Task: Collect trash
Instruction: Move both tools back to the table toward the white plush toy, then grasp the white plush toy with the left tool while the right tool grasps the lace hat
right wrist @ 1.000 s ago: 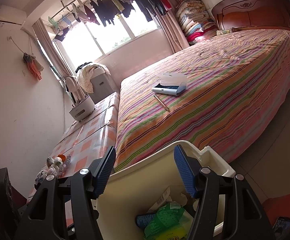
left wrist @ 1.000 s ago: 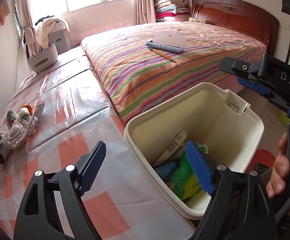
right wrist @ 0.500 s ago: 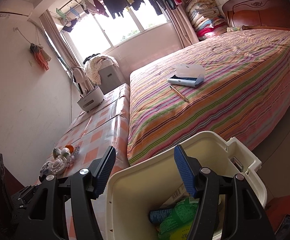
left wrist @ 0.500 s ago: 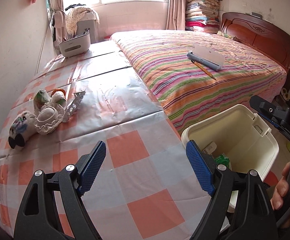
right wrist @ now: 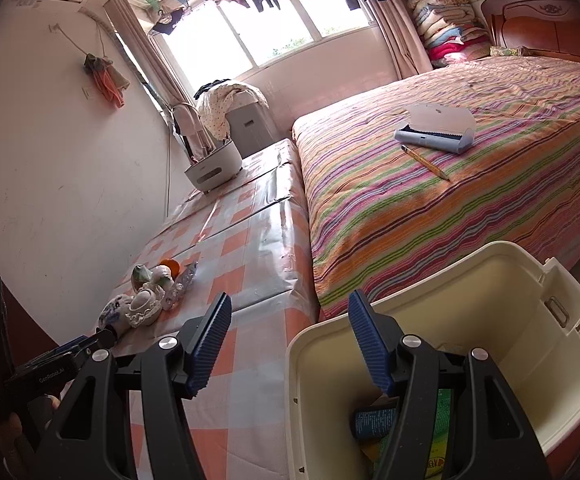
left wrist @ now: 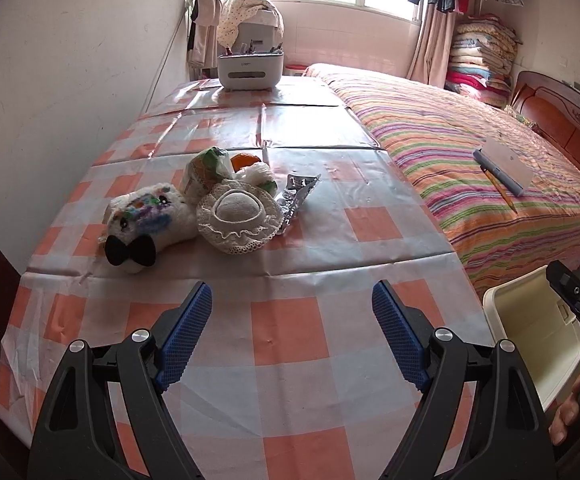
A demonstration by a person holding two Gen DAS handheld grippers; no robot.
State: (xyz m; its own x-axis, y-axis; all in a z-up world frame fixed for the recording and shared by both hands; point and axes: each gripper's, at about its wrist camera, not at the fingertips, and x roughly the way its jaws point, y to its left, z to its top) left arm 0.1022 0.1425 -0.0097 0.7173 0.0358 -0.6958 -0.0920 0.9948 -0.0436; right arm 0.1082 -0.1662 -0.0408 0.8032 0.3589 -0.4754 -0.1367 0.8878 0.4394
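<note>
My left gripper (left wrist: 292, 296) stands open and empty above the checked tablecloth (left wrist: 290, 344). Some way ahead of it lies a small heap: a crumpled silver foil wrapper (left wrist: 296, 200), a green and white packet (left wrist: 205, 170), an orange (left wrist: 245, 160), a white crocheted hat (left wrist: 237, 216) and a plush toy (left wrist: 149, 220). My right gripper (right wrist: 290, 300) is open over the left corner of the cream bin (right wrist: 490, 252), pads touching nothing. In the bin lie a blue packet (right wrist: 372, 420) and a green packet (right wrist: 444, 440). The same bin (left wrist: 530, 320) shows at the table's right end.
A striped bed (left wrist: 470, 168) runs along the table's right side, with a grey-blue case (left wrist: 502, 168) and a pencil (left wrist: 500, 190) on it. A white appliance (left wrist: 249, 68) stands at the table's far end. The wall (left wrist: 69, 100) bounds the left side.
The left gripper has swung left from over the bin to face the heap on the table. The right gripper has slid left, so the bin now sits under its right finger.
</note>
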